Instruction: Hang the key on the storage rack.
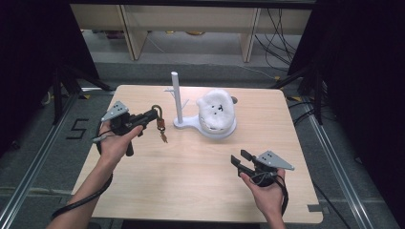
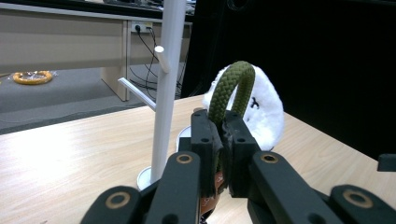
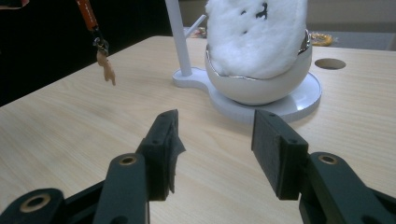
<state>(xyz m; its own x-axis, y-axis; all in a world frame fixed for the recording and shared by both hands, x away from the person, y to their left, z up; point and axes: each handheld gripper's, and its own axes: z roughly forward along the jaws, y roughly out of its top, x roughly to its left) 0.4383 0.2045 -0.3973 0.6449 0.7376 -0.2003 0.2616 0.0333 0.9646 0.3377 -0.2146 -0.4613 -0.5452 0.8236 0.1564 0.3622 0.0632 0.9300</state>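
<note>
My left gripper [image 1: 154,116] is shut on the olive green rope loop [image 1: 156,110] of a keychain, held a little above the table to the left of a white peg stand [image 1: 176,95]. An orange strap and a small tan charm [image 1: 164,137] hang under the loop. In the left gripper view the loop [image 2: 232,86] stands up between the jaws, with the stand's pole [image 2: 166,84] and its pegs just ahead. My right gripper [image 1: 240,160] is open near the front right; its jaws [image 3: 215,135] hold nothing and face the stand.
A white fluffy ball [image 1: 217,110] sits in a white bowl [image 1: 217,132] on the stand's base. A small round hole [image 3: 329,63] is in the tabletop behind it. Bare wood lies between my hands. Desks and cables are beyond the far edge.
</note>
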